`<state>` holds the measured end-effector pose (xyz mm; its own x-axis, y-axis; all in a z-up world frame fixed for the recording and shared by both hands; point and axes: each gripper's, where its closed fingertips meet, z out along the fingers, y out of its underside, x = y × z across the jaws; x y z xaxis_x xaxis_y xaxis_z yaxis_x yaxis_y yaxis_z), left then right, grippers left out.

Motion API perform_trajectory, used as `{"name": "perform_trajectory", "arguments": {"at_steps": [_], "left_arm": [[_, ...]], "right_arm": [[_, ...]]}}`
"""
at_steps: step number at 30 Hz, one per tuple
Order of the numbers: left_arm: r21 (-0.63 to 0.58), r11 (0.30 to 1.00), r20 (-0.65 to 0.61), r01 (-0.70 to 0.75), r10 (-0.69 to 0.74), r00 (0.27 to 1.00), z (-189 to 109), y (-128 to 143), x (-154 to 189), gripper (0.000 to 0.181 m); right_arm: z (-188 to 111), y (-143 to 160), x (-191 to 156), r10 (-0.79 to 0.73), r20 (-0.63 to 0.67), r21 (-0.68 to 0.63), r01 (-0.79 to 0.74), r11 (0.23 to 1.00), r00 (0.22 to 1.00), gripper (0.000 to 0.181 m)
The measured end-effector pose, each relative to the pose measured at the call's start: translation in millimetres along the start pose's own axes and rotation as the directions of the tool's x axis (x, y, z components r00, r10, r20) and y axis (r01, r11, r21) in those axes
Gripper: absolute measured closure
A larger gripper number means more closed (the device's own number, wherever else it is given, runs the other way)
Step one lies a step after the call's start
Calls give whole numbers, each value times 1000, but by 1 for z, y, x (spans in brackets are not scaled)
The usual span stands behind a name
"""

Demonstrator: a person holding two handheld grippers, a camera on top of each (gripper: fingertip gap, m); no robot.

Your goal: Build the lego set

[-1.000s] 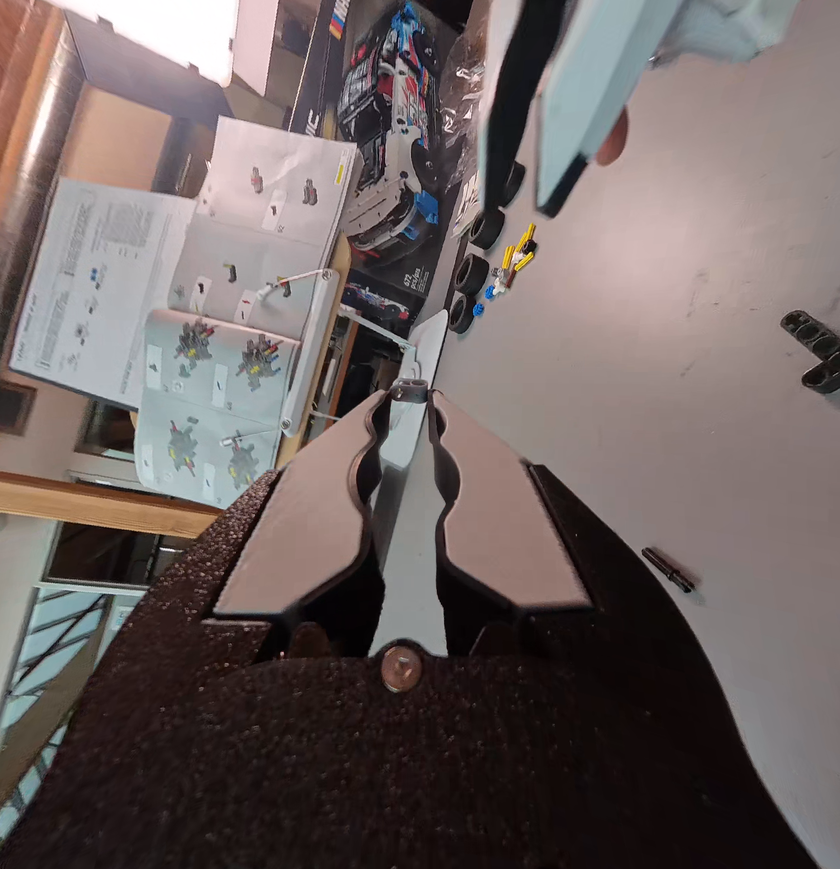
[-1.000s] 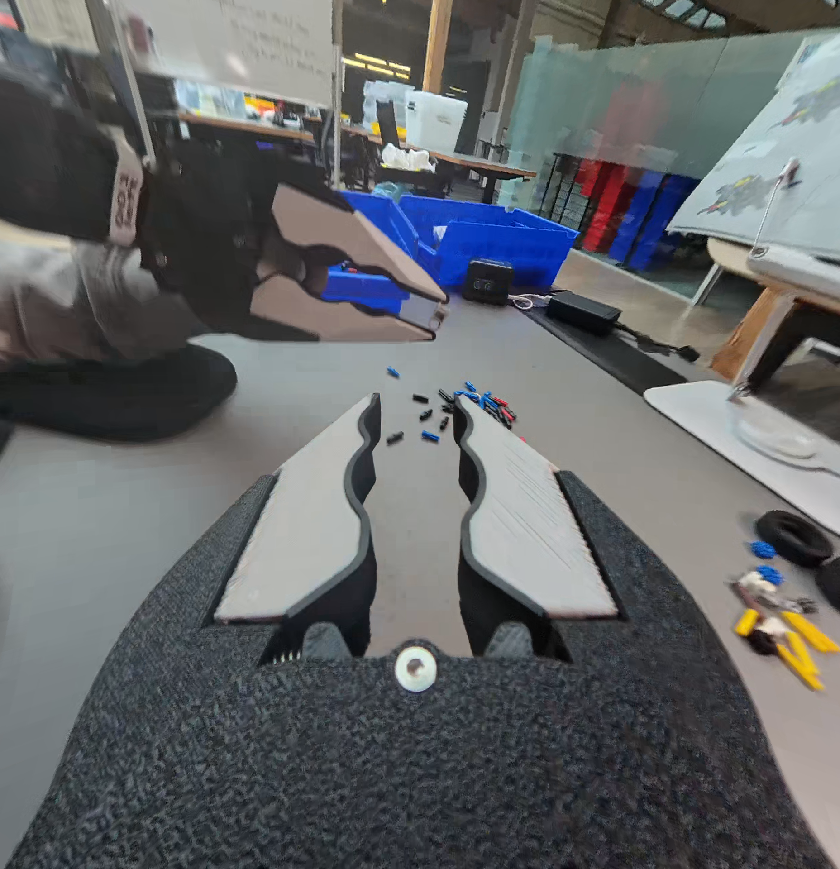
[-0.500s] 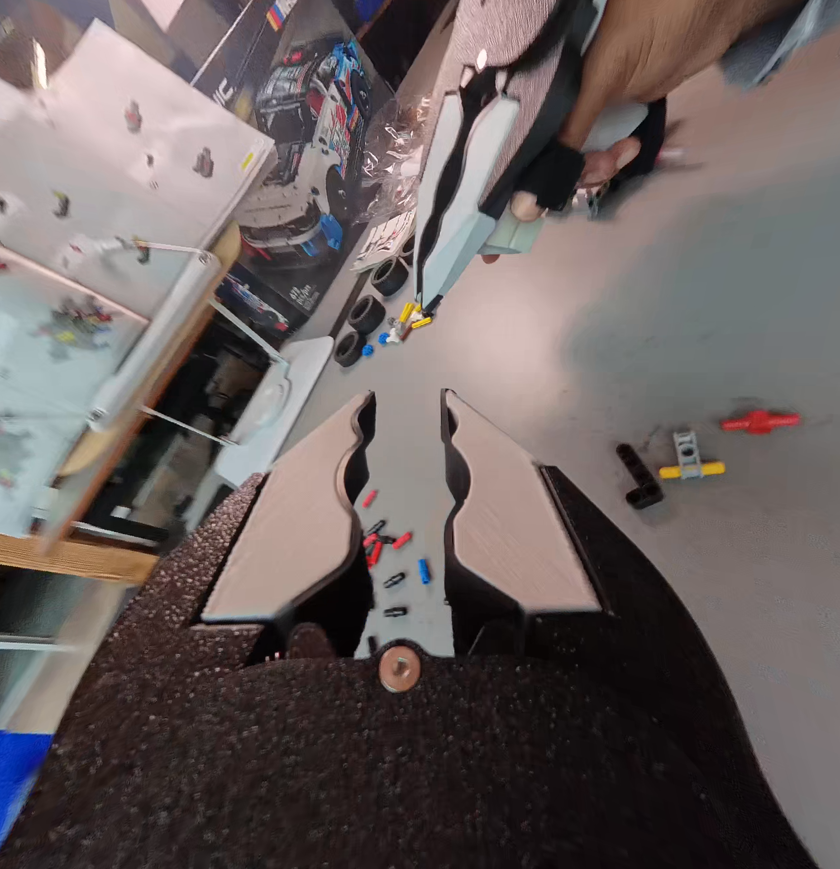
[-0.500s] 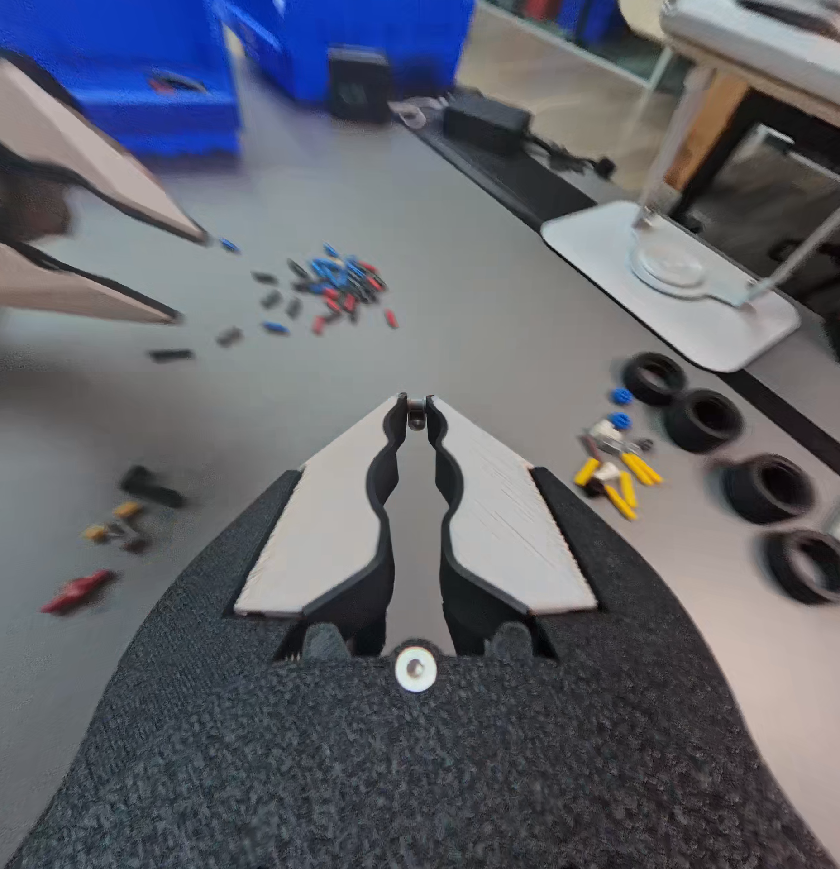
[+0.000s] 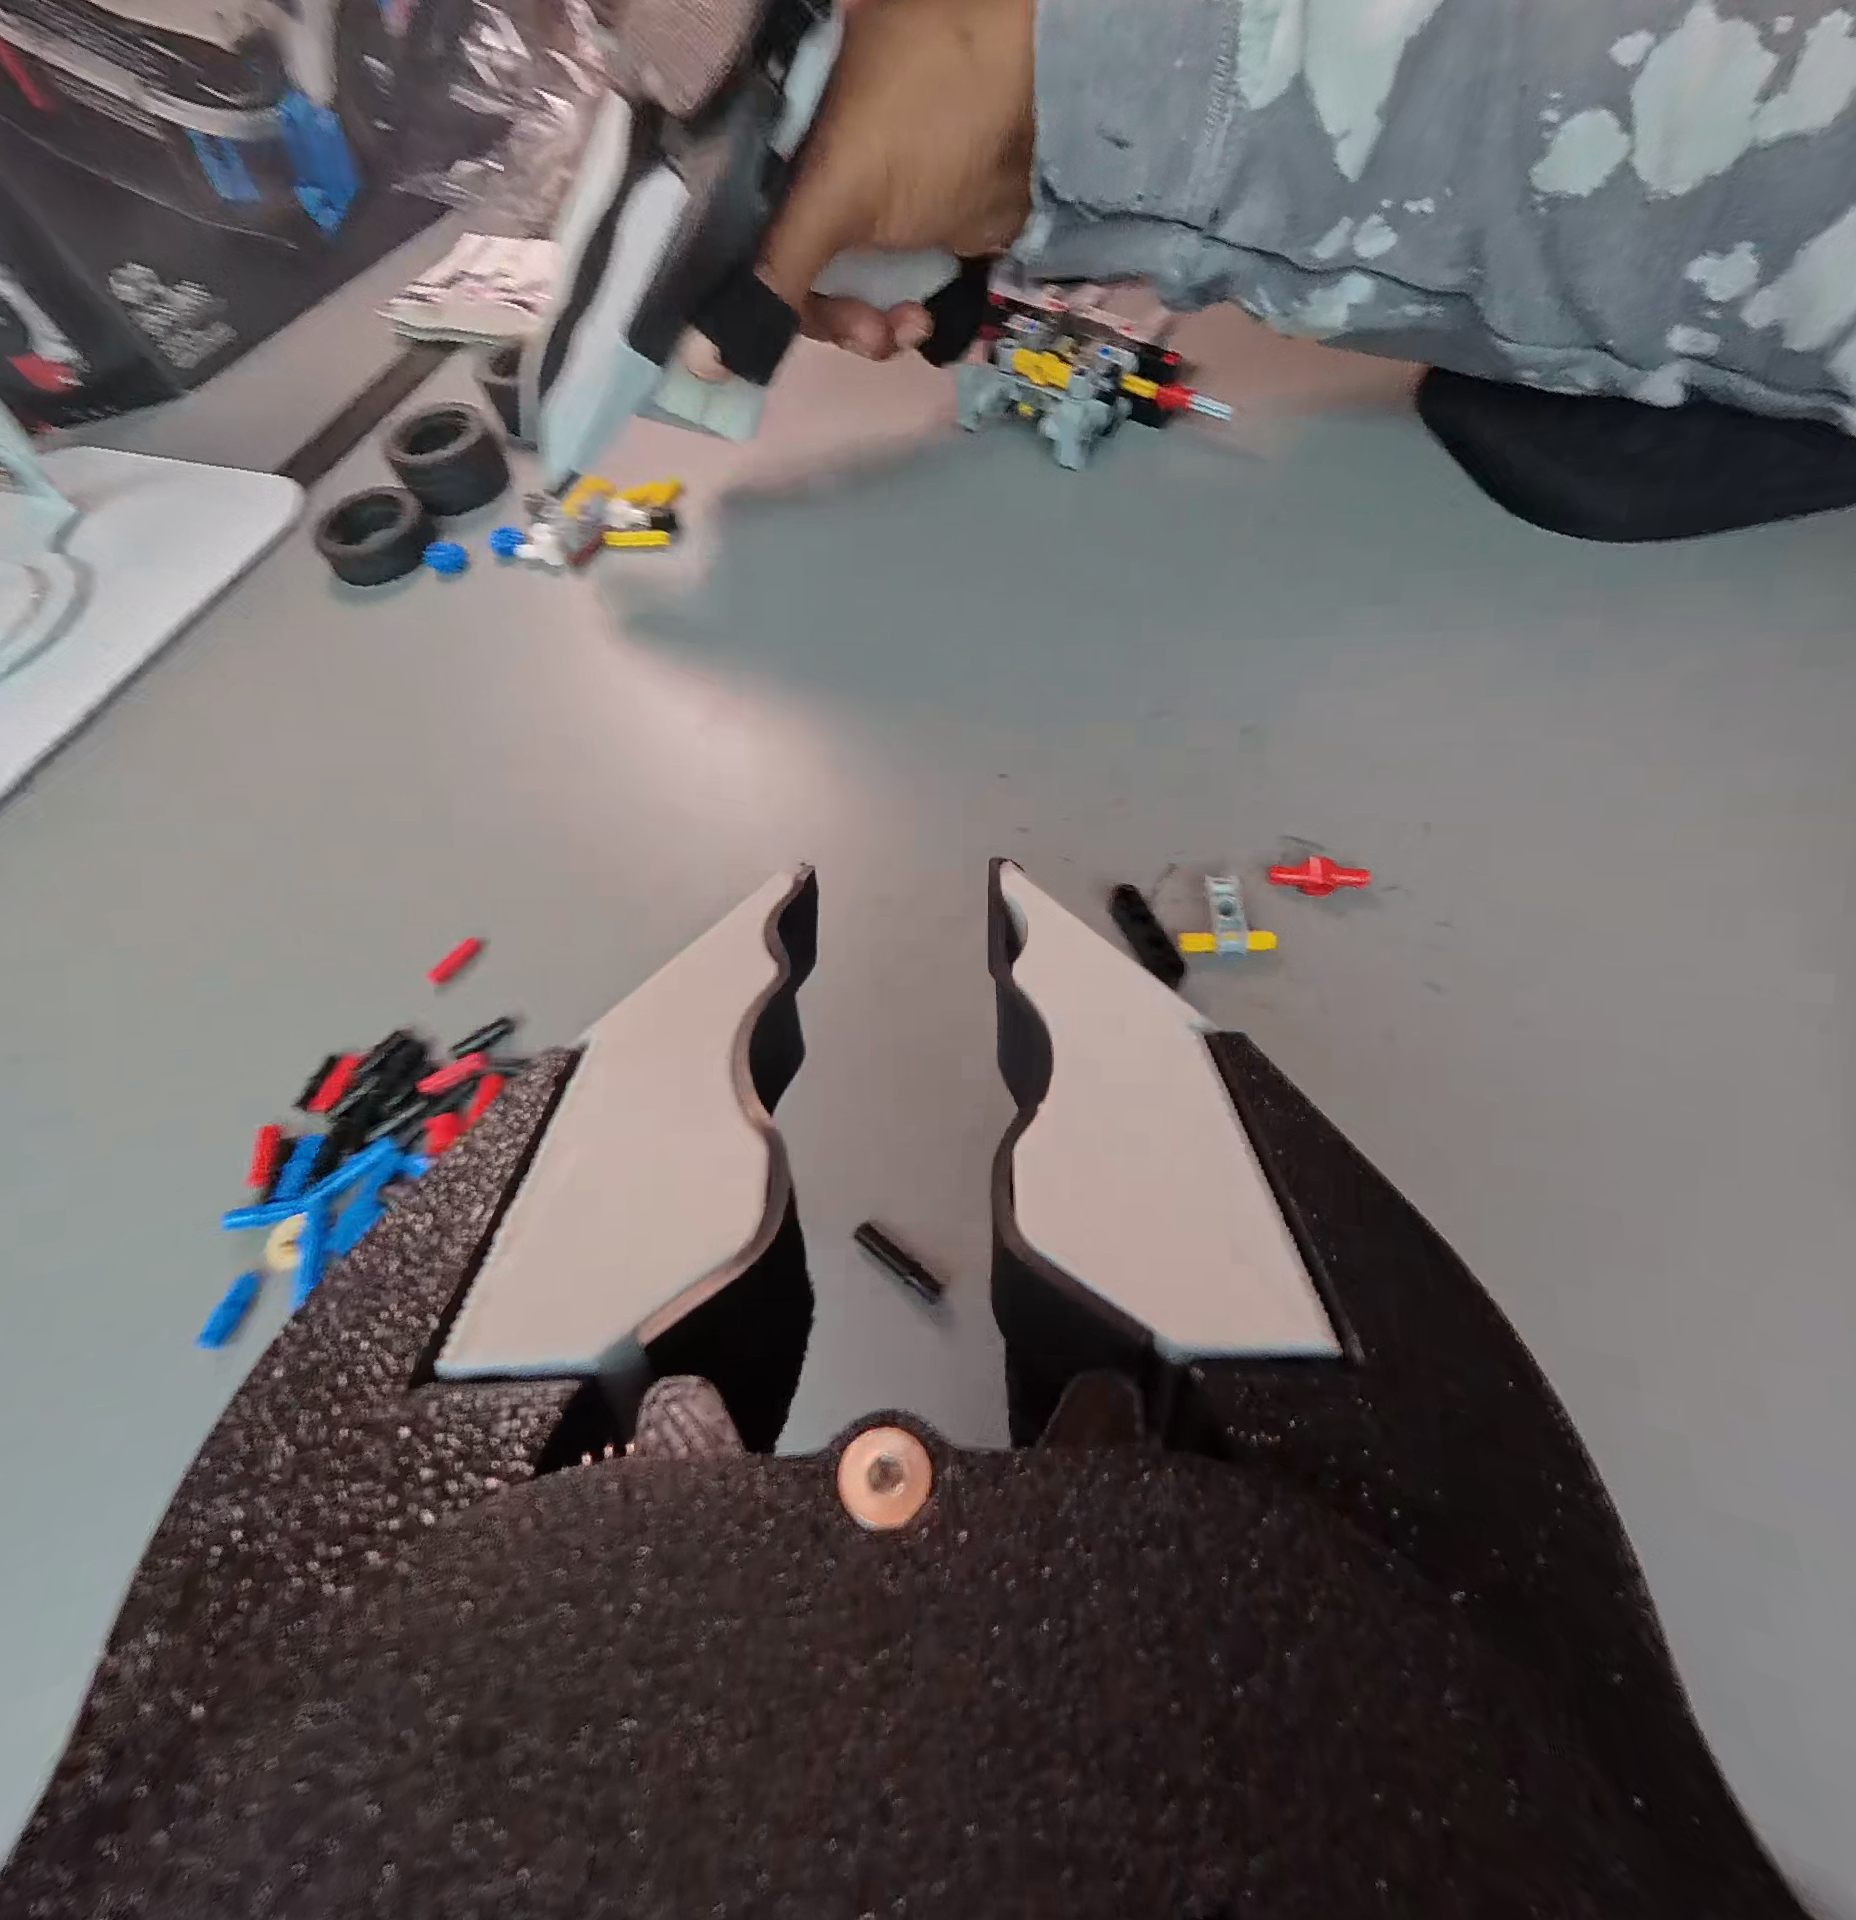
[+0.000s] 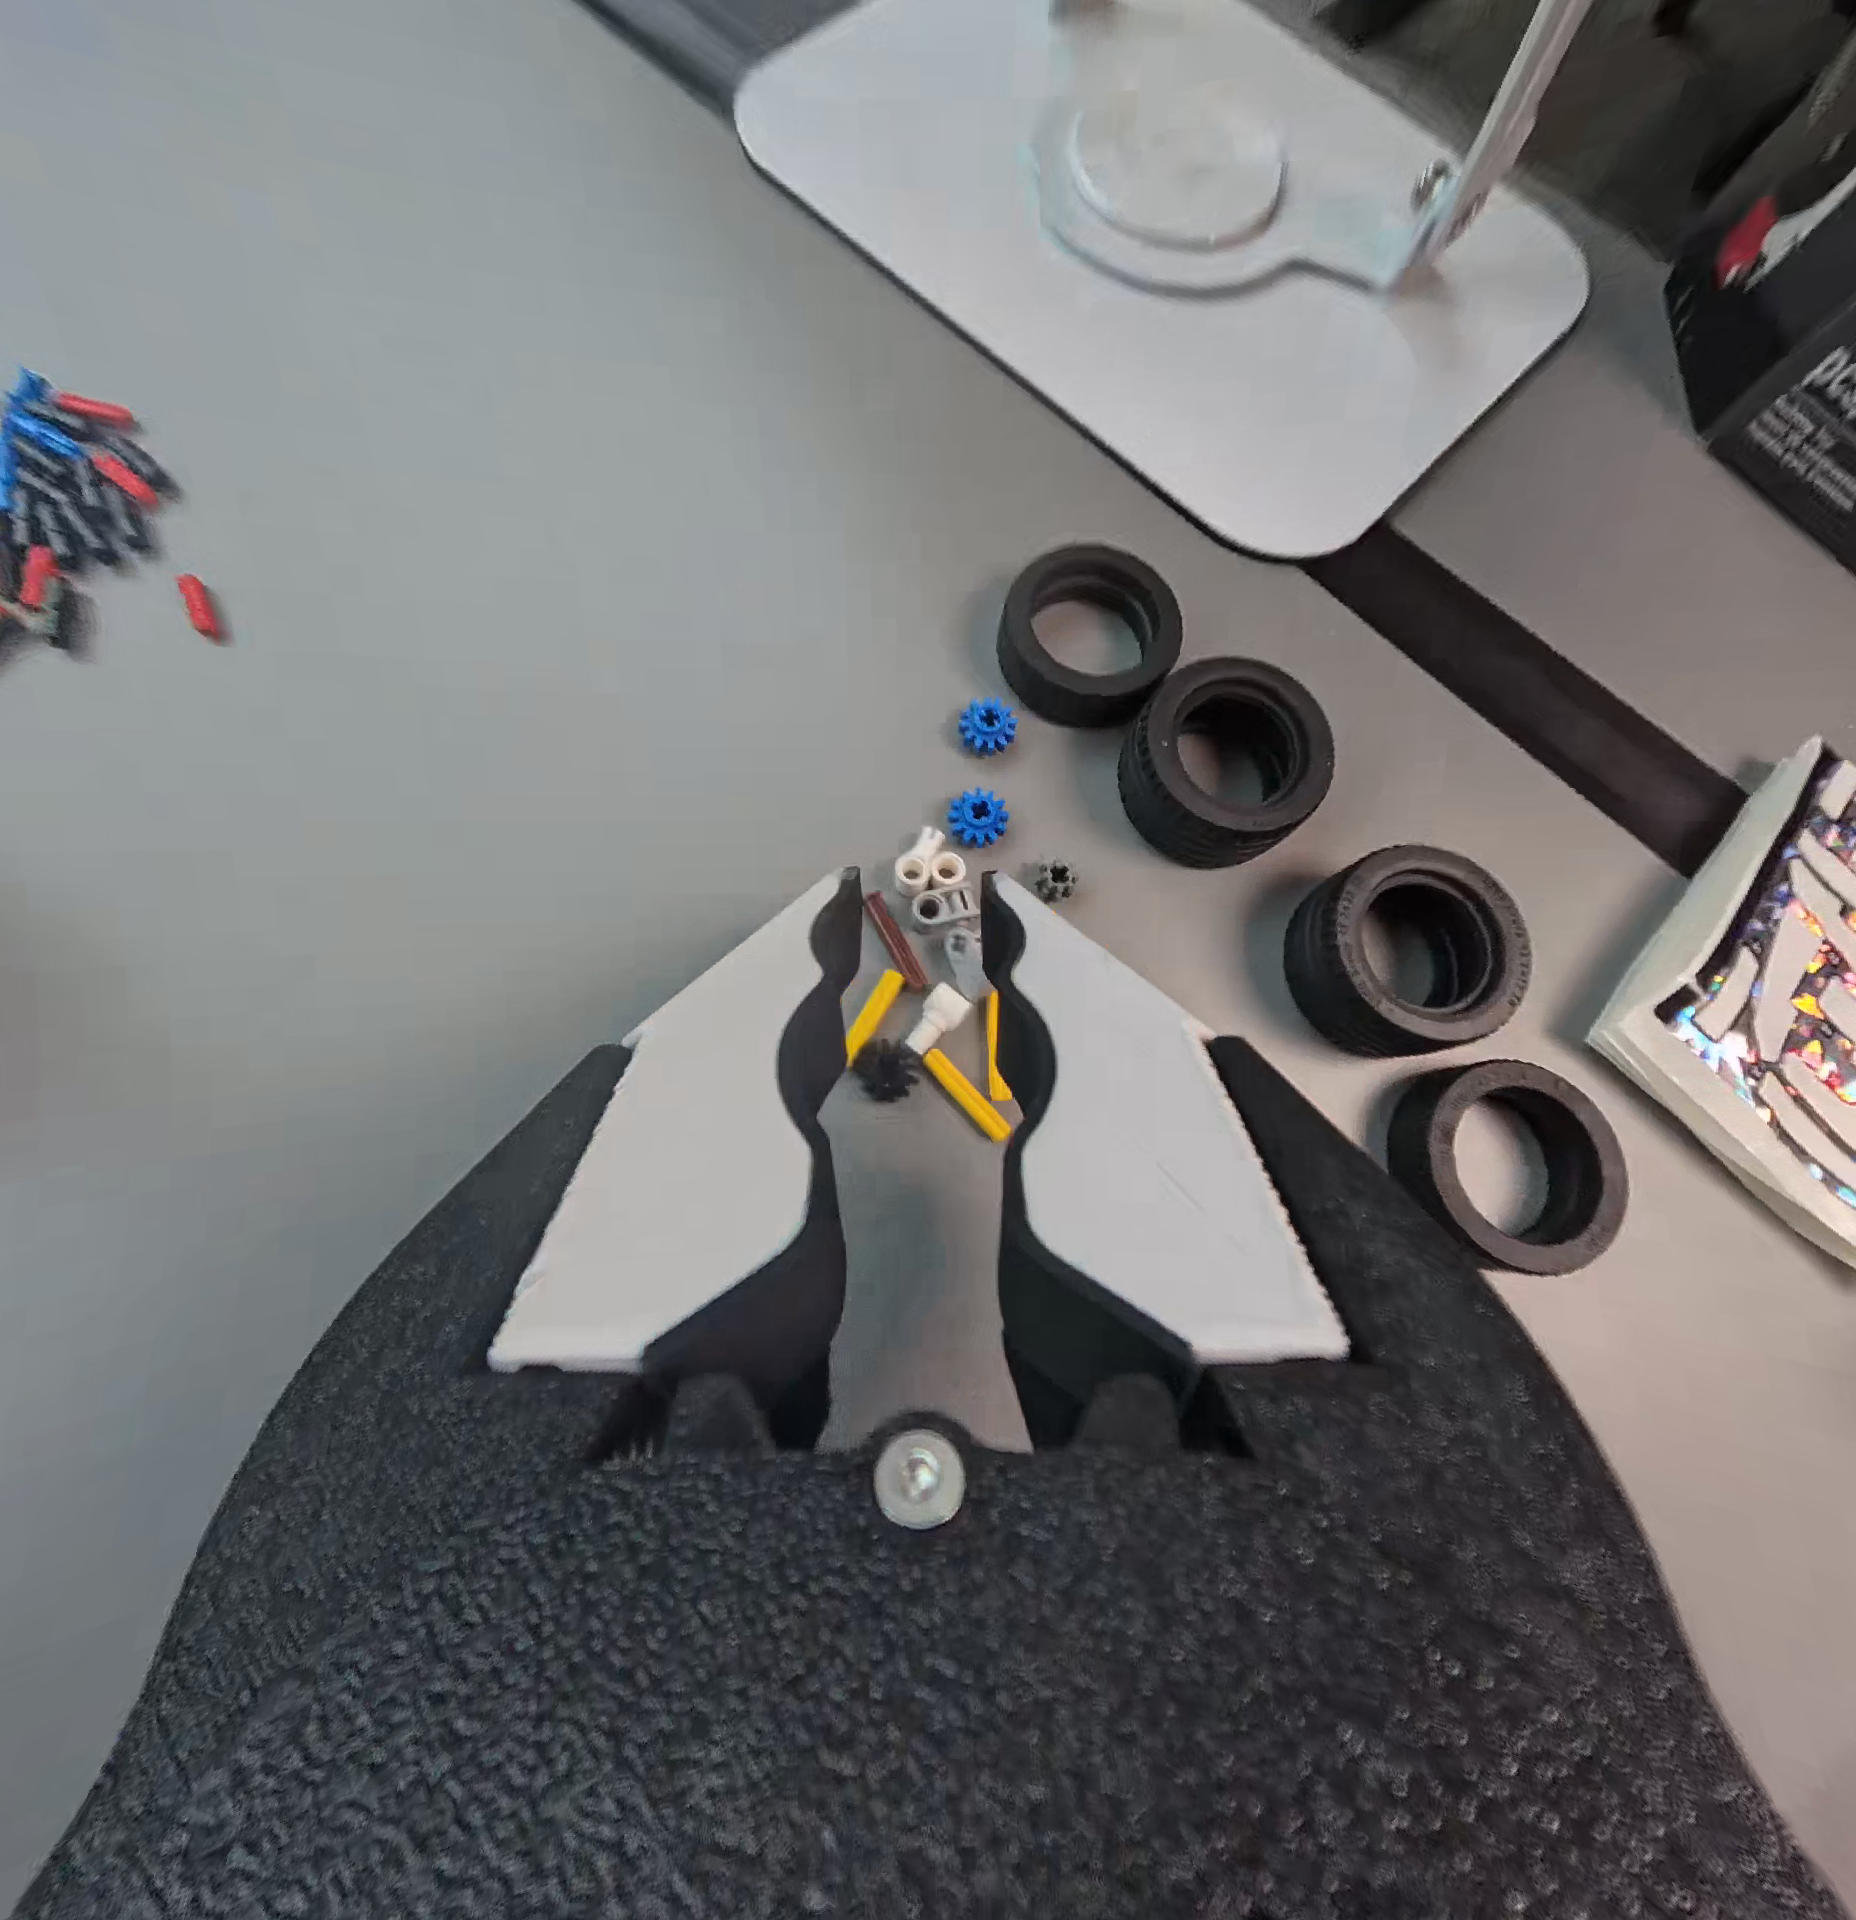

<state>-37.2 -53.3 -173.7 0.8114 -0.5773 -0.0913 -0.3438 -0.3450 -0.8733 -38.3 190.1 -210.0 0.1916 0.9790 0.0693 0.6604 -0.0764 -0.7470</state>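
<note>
Black pin [image 5: 898, 1261] lies diagonal between parted left hand-held gripper [image 5: 901, 871] fingers.

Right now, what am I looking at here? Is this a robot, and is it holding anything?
No robot: a person holds two hand tools, each with two fingers and a camera looking along them. One picture comes from the left gripper, open and empty above a black pin on the grey table. The other comes from the right gripper, open and empty over small yellow, grey and white Lego parts, beside four black tyres and two blue gears. A pile of pins and a part-built model also lie there.
</note>
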Motion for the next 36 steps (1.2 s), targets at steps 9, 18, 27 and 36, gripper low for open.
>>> {"name": "perform_trajectory", "arguments": {"at_steps": [9,18,27,36], "left_arm": [[-237,967,-288,-96,25,957,28,42,67,154],[-146,986,81,-76,89,993,-11,0,-6,168],[-205,893,931,400,52,360,-256,81,-189,168],[-129,951,821,281,-57,569,-198,58,-171,144]], "right_arm": [[-80,7,-152,-419,257,201,376,905,871,162],[-99,29,-202,-475,329,305,384,872,816,164],[-102,88,-238,-537,559,191,532,825,632,161],[-87,85,-257,-562,553,183,568,802,615,174]]}}
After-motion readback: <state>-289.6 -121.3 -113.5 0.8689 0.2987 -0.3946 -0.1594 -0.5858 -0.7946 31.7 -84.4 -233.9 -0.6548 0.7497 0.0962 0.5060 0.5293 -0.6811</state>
